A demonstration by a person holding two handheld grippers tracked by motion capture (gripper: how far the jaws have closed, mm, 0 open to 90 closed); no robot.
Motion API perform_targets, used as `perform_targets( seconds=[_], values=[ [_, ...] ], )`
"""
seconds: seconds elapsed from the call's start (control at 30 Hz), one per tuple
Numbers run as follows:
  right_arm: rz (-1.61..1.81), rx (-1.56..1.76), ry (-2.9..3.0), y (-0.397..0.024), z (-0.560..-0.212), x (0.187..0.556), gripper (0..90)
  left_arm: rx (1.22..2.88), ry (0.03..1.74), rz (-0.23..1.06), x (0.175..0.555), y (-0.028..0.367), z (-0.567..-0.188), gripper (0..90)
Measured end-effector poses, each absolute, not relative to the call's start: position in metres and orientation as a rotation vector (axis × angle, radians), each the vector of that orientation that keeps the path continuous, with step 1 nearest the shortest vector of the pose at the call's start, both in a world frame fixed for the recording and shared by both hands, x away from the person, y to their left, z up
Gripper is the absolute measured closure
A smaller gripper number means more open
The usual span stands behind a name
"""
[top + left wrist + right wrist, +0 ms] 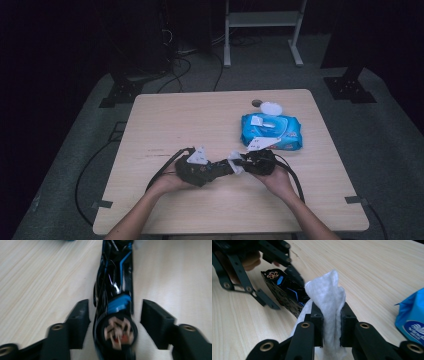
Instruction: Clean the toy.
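Table [165, 115], light wood: the work sits near its front edge, about midway between the front corners. A blue pack of wipes [271, 131] lies toward the far right corner, well apart from the left hand and just beyond the right one.

Left gripper [212, 170]: its jaws stand apart on either side of a slim black case with blue markings [115, 302]. In the left gripper view a gap shows between each pad and the case, so the jaws straddle it without pressing. The case's long axis runs straight out along this gripper's jaws, toward the right gripper.

Right gripper [331, 326]: its jaws are clamped on a folded white wipe [328, 300], which stands up above the pads. From this gripper the case [287, 293] lies just ahead and to the left in its own view, the wipe touching or almost touching the case's near end; contact cannot be confirmed.

Judgement: any wiping stroke should run along the case's length toward the left gripper. The right gripper is nearer the free end.
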State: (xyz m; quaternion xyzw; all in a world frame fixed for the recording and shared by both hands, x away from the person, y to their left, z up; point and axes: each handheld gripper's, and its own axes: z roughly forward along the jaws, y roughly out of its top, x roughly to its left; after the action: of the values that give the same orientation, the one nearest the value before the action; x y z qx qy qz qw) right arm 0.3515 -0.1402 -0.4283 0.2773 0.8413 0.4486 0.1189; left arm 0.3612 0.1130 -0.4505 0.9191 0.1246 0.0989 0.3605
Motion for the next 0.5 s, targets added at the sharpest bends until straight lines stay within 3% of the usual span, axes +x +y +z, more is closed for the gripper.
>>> perform_targets(
  seconds=[0.07, 0.17, 0.5],
  values=[
    [1.312, 0.802, 2.462, -0.14, -0.429, 0.351, 76.6, 2.364, 0.311, 0.262, 0.363, 0.111, -0.449, 43.0],
    [1.333, 0.812, 2.46, -0.144, -0.431, 0.352, 76.5, 2.368, 0.309, 0.277, 0.364, 0.111, -0.448, 56.4],
    [1.325, 0.878, 2.434, -0.155, -0.433, 0.353, 76.5, 2.381, 0.325, 0.264, 0.364, 0.114, -0.445, 57.1]
  ],
)
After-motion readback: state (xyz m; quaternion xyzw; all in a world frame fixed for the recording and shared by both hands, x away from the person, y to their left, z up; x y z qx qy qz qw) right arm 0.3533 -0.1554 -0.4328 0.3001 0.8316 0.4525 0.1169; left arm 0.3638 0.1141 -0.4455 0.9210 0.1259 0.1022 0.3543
